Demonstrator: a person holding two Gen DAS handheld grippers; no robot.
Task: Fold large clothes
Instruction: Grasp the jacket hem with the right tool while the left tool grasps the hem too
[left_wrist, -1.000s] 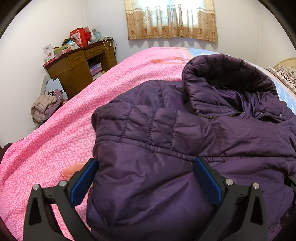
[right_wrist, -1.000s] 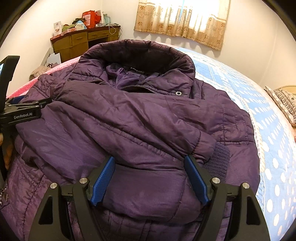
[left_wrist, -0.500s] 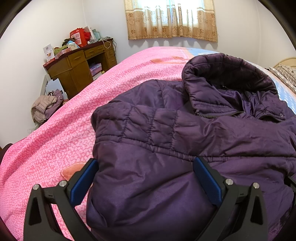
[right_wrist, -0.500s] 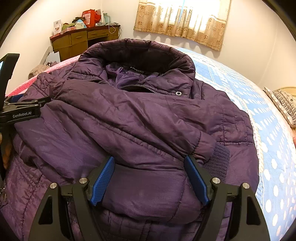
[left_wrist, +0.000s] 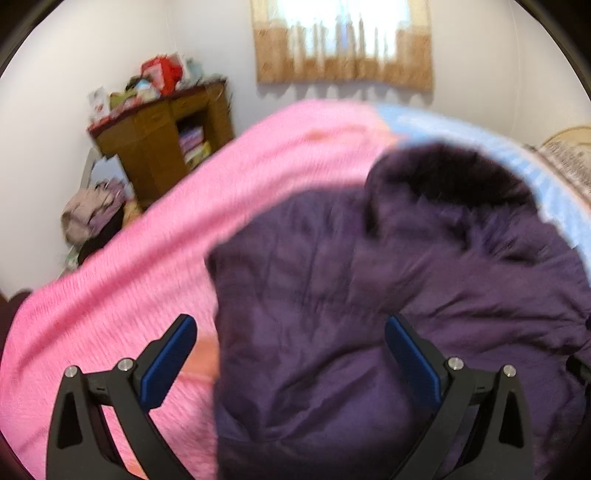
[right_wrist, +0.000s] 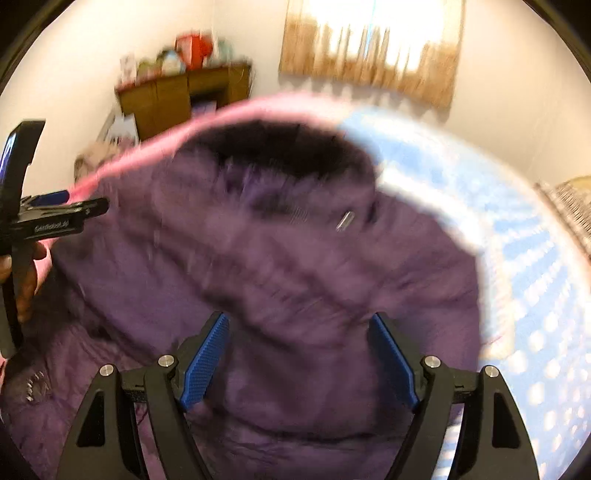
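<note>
Lying on pink bedspread (left_wrist: 110, 295), purple jacket (left_wrist: 332, 295), left tongs (left_wrist: 291, 354) and right tongs (right_wrist: 299, 354) spread wide, gripping nothing.

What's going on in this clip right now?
A person is working on a purple puffer jacket spread on a bed with a pink and blue cover, holding a gripper in each hand. The left gripper and right gripper both hover over the jacket's lower part with jaws wide open, gripping nothing. Both views are motion-blurred. The jacket is not yet a compact fold.
</note>
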